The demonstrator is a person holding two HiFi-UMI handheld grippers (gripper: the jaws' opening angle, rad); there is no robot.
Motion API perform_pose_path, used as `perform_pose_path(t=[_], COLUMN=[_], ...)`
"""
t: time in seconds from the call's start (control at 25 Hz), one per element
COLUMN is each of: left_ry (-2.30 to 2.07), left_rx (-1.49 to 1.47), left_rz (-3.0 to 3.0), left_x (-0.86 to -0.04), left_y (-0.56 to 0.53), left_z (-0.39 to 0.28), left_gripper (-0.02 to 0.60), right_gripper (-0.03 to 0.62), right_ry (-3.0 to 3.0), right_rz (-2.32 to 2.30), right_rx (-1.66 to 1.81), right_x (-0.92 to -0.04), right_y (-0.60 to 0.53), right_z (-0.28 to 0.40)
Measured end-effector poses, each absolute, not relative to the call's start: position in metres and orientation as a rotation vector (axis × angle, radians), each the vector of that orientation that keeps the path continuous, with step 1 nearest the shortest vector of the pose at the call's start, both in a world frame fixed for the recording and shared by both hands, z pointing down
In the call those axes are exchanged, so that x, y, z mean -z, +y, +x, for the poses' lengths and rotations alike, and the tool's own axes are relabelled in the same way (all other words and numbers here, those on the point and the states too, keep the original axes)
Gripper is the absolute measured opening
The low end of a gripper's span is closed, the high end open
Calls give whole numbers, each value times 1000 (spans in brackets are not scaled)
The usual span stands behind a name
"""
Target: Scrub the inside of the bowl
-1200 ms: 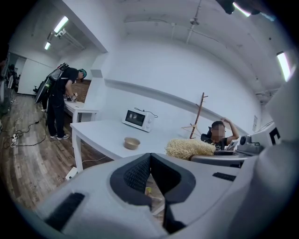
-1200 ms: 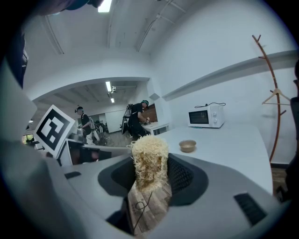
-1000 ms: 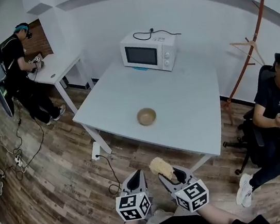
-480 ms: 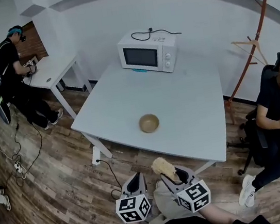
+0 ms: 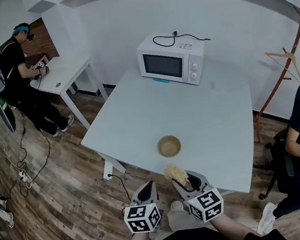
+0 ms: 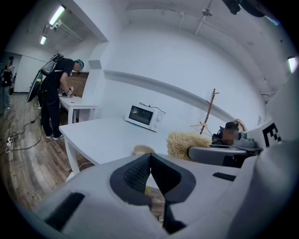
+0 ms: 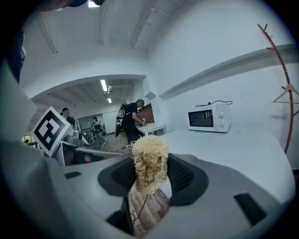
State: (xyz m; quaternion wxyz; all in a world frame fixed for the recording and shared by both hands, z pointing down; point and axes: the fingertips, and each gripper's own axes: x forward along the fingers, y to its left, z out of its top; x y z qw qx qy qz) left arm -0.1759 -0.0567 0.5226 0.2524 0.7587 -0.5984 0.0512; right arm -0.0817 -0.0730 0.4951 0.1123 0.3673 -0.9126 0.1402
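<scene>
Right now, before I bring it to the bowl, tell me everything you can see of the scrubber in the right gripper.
The scrubber is a pale straw-coloured wad of coarse, tangled fibres, roughly oval with frayed edges. It stands upright, its lower half pinched between the jaws of the right gripper, its top poking out past them. It is held in the air by the near edge of the table, short of the bowl, touching only the jaws.

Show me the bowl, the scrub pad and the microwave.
bowl [image 5: 169,146], head view, middle of its inside.
scrub pad [image 7: 149,159], right gripper view, middle of its fibres.
microwave [image 5: 163,65], head view, door window.
</scene>
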Motion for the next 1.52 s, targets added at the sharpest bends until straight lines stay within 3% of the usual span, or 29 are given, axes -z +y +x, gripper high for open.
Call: perform_pose_path(t=[0.64, 1.52], left_ry=[-1556, -1349], left_rx=[-239, -111], left_rz=[2077, 1830], left_x=[-556, -643], left_y=[-181, -261], left_z=[-174, -177], left_gripper=[18, 21], right_gripper=[178, 178], right_ry=[-2646, -2595], right_rz=[1162, 1188], right_rx=[-454, -471], right_x=[-512, -533], right_y=[-188, -206], right_z=[-60, -49])
